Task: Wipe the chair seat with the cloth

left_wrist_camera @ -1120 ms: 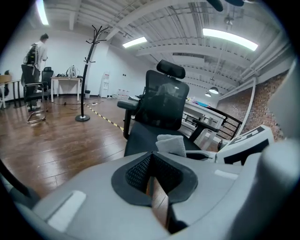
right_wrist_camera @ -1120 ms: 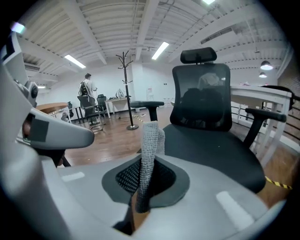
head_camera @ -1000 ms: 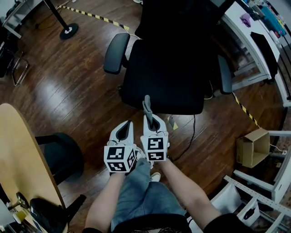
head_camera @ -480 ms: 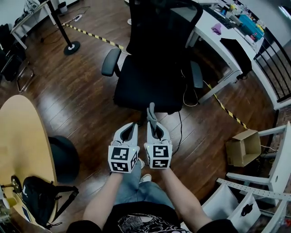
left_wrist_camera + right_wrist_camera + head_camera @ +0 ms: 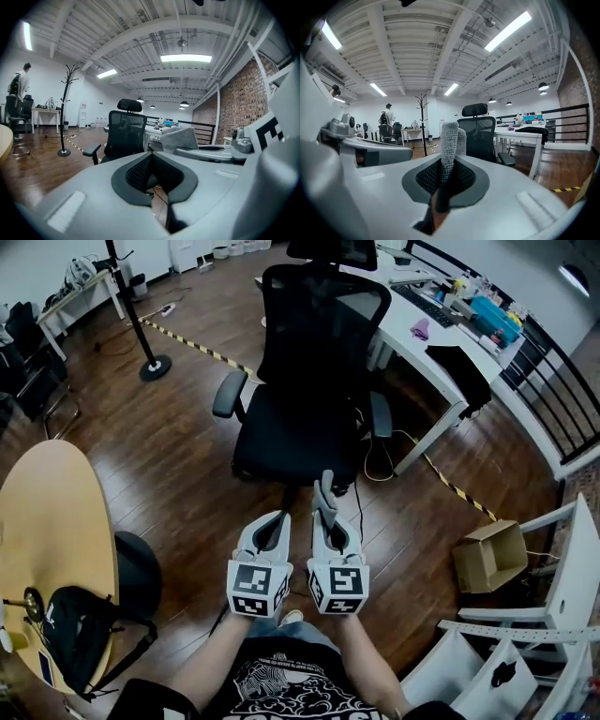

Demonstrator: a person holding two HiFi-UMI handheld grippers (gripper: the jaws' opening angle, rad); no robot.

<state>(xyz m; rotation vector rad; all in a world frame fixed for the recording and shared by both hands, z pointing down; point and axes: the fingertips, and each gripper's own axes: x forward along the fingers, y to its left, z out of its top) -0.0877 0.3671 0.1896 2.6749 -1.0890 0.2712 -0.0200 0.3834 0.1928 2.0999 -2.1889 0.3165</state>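
Right tool (image 5: 327, 517), white-bodied with a marker cube at the near end: jaws clamped on a grey ribbed cloth (image 5: 324, 490), a folded strip standing upright out of the black pads; the right gripper view shows the same tool (image 5: 443, 183) with the cloth (image 5: 450, 139) rising between the pads. Left tool (image 5: 272, 529), same make, just beside the right one on its left: jaws together with nothing between them, as seen in the left gripper view (image 5: 153, 177). Both tools are held side by side above the dark wooden plank floor (image 5: 178, 460), each on a bare forearm. Black mesh-backed office chair (image 5: 314, 362) with headrest and two armrests: stands farther out, straight beyond the tools, backrest on the far side. Its padded seat (image 5: 286, 442) is apart from the cloth, no contact. White tabletop (image 5: 441, 320), far right behind the chair: carries small coloured items and a black garment (image 5: 457, 369) draped over its near edge. Round pale-wood tabletop (image 5: 52, 540), near left: holds a black bag (image 5: 77, 634). Open brown cardboard box (image 5: 487, 555) on the floor at right. Black coat-stand base (image 5: 155, 367), far left. Yellow-and-black striped tape (image 5: 192, 345) lies across the floor beyond the chair.
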